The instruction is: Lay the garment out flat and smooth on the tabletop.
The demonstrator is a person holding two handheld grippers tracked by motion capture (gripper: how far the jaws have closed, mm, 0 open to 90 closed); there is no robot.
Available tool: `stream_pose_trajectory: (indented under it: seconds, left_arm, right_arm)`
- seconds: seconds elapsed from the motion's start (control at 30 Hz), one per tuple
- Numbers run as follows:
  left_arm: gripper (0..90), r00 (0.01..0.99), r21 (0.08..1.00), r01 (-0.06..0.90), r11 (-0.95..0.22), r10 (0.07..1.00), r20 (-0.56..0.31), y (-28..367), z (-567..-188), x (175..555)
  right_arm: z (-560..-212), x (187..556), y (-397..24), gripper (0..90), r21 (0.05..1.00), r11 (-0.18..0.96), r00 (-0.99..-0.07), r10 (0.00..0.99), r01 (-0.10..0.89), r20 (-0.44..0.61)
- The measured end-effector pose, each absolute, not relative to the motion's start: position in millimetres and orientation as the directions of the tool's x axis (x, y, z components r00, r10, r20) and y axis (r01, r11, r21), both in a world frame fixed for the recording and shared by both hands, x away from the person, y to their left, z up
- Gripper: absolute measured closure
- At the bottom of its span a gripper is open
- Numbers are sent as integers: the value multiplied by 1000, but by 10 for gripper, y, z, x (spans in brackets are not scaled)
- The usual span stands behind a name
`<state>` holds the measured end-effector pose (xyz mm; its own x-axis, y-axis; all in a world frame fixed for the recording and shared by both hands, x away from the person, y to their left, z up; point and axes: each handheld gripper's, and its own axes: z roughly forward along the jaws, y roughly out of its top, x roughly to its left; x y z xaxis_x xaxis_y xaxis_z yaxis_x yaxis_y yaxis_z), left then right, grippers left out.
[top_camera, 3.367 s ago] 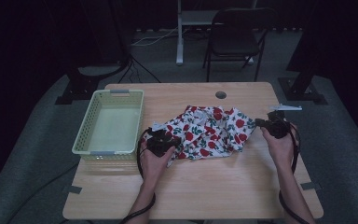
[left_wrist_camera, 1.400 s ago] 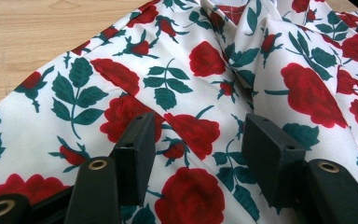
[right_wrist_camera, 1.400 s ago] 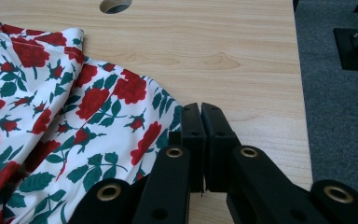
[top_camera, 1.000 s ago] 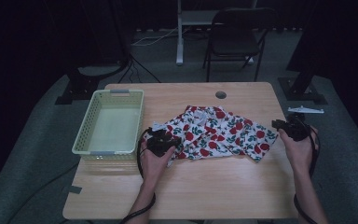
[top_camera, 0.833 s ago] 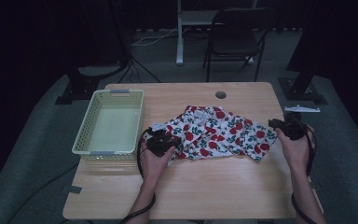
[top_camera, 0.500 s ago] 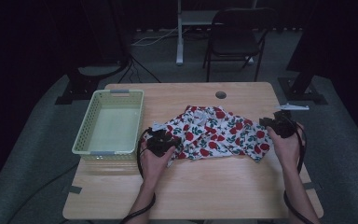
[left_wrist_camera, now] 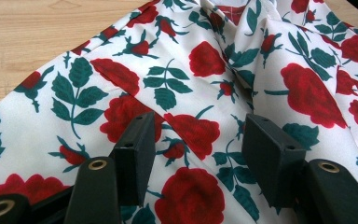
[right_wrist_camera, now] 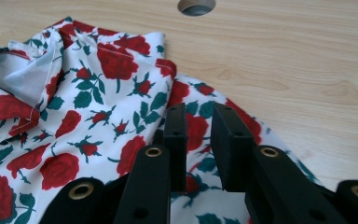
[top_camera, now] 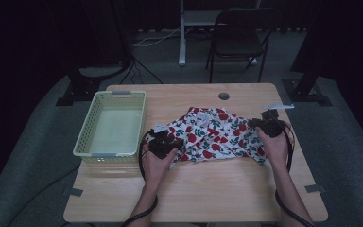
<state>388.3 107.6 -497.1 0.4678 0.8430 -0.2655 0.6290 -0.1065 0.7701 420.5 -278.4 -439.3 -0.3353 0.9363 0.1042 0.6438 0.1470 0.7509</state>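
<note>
A white cloth (top_camera: 212, 135) printed with red roses and green leaves lies crumpled on the wooden table (top_camera: 198, 189). My left gripper (top_camera: 166, 143) rests at its left end. In the left gripper view the left gripper (left_wrist_camera: 198, 126) is open, both pads wide apart just above the cloth (left_wrist_camera: 196, 60). My right gripper (top_camera: 263, 126) is at the cloth's right end. In the right gripper view the right gripper (right_wrist_camera: 198, 114) has its jaws drawn close, a narrow strip of the cloth (right_wrist_camera: 74, 93) near the hem caught between them.
A pale green mesh basket (top_camera: 86, 142) stands at the table's left, with nothing in it. A round cable hole (top_camera: 224, 96) lies at the back of the table beyond the cloth, and a small white strip (top_camera: 277, 107) lies just behind my right gripper. A chair (top_camera: 238, 42) stands behind.
My right hand has come in to the left with the cloth's right end, so the cloth is less stretched and more bunched. The left hand has stayed put.
</note>
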Motion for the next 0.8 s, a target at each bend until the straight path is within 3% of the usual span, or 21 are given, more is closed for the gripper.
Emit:
stream_pose_trajectory:
  seconds: [0.8]
  left_arm:
    - [456,469,771,627,-107,842,-265,1073,-4973,3884]
  right_arm:
    - [-4590,4403,-2440,760,712,145,-352,924,687,152]
